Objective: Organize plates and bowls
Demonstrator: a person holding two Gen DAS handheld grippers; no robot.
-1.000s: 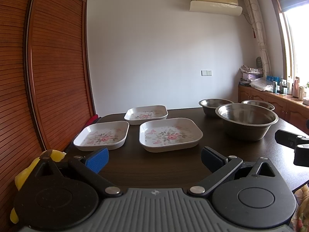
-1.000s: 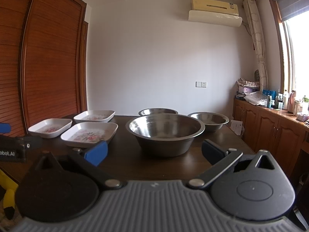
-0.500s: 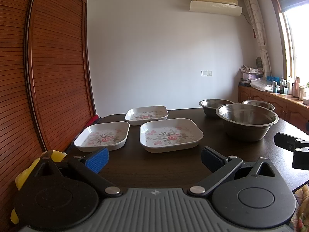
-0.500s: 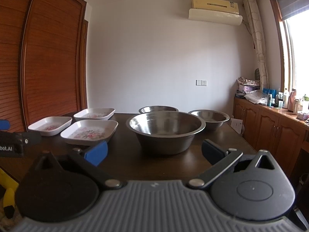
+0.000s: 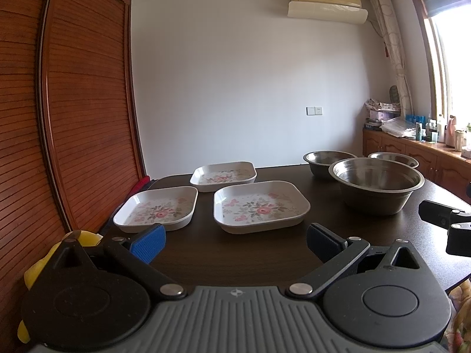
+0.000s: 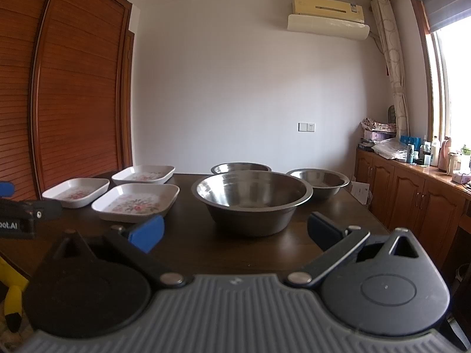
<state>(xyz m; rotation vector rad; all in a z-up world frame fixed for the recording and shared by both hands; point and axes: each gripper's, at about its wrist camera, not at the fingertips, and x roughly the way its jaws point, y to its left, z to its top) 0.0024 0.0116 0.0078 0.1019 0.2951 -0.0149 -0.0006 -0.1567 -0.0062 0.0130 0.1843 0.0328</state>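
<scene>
From the right wrist we see the rear steel bowl only as a strip of rim, the big bowl covering the rest. The third bowl is likewise half masked in the left view. The table loses its near edge behind each gripper body. Bottles on the sideboard are too small to read. A yellow object at the table's left edge is mostly hidden.

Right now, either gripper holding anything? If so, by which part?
Nothing held. The left gripper and right gripper both have jaws spread with only bare table between them, short of the plates and bowls.
</scene>
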